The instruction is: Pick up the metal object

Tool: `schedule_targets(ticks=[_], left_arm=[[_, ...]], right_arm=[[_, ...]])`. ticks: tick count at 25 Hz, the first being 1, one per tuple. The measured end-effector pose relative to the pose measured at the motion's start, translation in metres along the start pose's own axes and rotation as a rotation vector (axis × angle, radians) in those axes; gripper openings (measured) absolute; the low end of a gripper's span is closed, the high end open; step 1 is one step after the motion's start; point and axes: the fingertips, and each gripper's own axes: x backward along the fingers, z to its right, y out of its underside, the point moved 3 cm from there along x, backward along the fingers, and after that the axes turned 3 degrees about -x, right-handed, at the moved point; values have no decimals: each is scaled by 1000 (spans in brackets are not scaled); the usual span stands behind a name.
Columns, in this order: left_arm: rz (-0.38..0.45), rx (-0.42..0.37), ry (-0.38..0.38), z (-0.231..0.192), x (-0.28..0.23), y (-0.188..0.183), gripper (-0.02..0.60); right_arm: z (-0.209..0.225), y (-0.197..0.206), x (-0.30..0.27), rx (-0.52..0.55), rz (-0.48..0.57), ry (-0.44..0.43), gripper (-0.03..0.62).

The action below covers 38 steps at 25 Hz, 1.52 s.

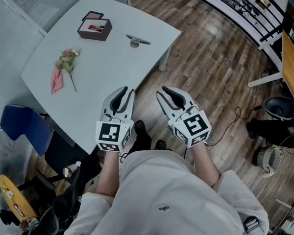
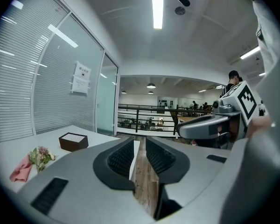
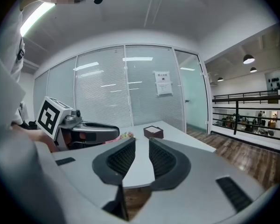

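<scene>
Grey metal object, flat bar atop a stub, lies on white table.

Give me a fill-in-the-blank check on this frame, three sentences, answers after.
On the table, the metal object lies to the ___ of the dark box in the head view.
The flowers rest by a ___ cloth.
The left gripper and right gripper each hold ___.
Missing: right; pink; nothing.

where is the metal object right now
In the head view the metal object lies on the white table near its far right edge, just right of the dark open box.
</scene>
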Motion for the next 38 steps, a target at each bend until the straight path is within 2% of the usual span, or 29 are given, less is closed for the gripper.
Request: schedule_targets(ticks=[3,11,14,17,22,38], left_arm=[[-22,-12,16,-12,-11,3,127],[-15,-25,48,-38,-30,-2,152],[-15,-34,64,-47,-37,-3,187],[-8,-39,79,-55,-42,-4,196],[-11,-43,90,-65,-50,1,245],[-34,0,84,-85,-60,16,282]], right_arm=[[3,-3,-14,10,-13,3,119],[5,-11,-44,15,-26,3,177],[6,-15,-54,6,-23,7,188],[8,-18,-64,2,-15,16,209],[4,-20,-75,37,-15,41,236],[3,-8,-98,-21,-66,46,276]])
